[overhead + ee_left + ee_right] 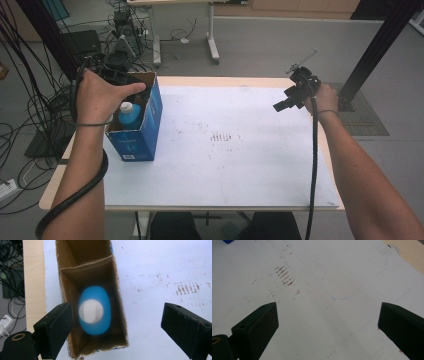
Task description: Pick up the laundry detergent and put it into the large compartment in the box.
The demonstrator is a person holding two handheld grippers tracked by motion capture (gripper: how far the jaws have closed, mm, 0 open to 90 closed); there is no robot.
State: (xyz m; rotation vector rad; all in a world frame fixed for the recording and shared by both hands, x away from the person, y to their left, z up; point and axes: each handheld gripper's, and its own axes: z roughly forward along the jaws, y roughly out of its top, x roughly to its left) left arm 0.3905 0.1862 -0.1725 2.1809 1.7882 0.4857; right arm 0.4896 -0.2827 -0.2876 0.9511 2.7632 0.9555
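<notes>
The left gripper (117,322) hangs above the open box (150,117) at the table's (225,165) left edge, jaws spread wide, nothing between them; the bottle (94,310), blue with a white cap, stands upright in the box's near compartment, straight below the camera. The left gripper view shows one jaw over the box's outer wall and the other well out over the white sheet, so the spread straddles the box rather than the bottle. The likeliest fault, as I judge it: a straight descent sets that jaw on the cardboard rim, which crushes the wall or tips the box toward the table edge; the box stands close to that edge and could slide off. The compartment looks narrow around the bottle, so wide jaws may not fit inside at all; narrowing them first risks clipping the cap and knocking the bottle askew against the divider. A grip on the cap alone may slip.

The right gripper (291,100) hovers over the far right of the table, jaws wide and empty; it is too far off to steady the box.
</notes>
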